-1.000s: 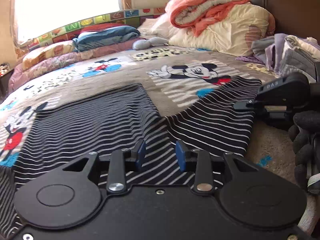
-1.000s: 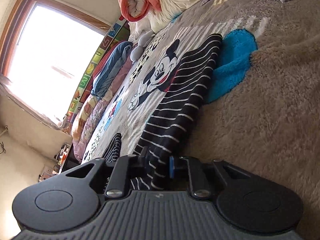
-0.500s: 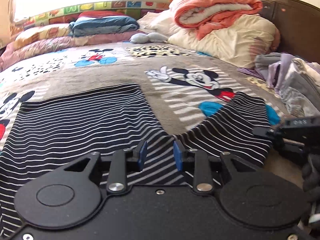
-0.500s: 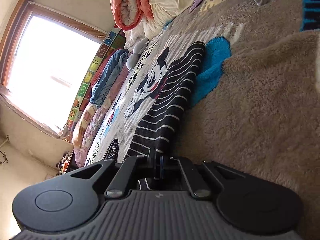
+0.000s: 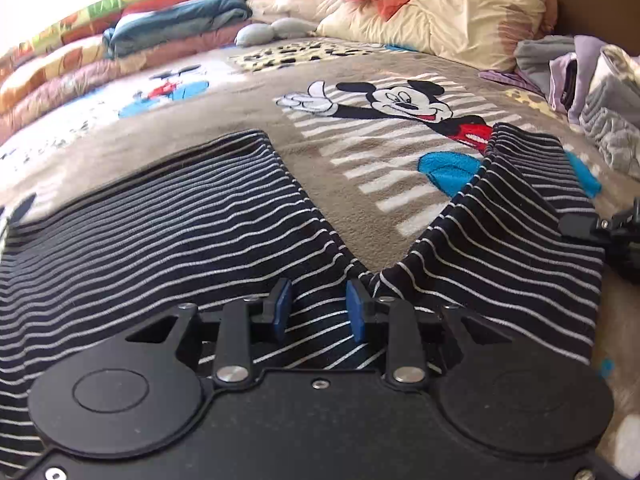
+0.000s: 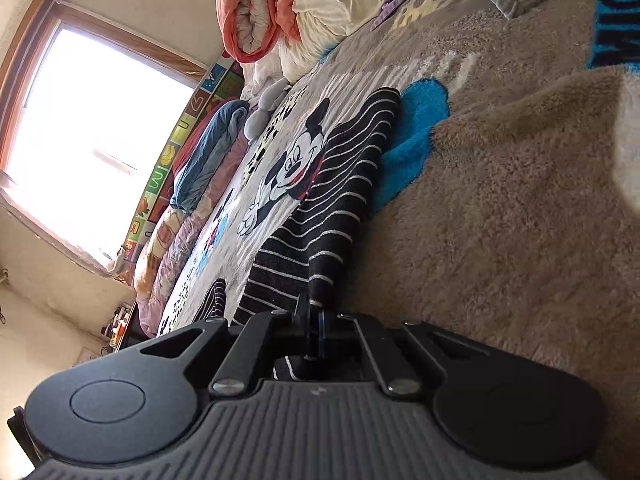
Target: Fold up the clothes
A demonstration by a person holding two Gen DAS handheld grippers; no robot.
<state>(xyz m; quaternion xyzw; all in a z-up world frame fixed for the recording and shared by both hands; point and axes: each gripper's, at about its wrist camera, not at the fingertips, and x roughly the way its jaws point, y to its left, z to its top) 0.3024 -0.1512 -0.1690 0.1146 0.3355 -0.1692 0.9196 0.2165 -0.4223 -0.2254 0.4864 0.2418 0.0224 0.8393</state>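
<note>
A black shirt with thin white stripes point(image 5: 160, 240) lies spread on the Mickey Mouse blanket point(image 5: 360, 152). Its sleeve point(image 5: 520, 248) reaches out to the right. My left gripper point(image 5: 318, 308) is open, its blue pads just above the shirt at the armpit. My right gripper point(image 6: 314, 322) is shut on the sleeve's edge point(image 6: 332, 240), low against the blanket. It also shows in the left wrist view point(image 5: 608, 232) at the right edge, beside the sleeve.
Folded quilts and pillows point(image 5: 440, 12) are piled at the headboard. A heap of grey and lilac clothes point(image 5: 592, 88) lies at the far right. Rolled bedding point(image 5: 168, 24) lines the window side.
My right gripper closed on the sleeve's edge. My left gripper moved closer over the shirt's armpit and stayed open.
</note>
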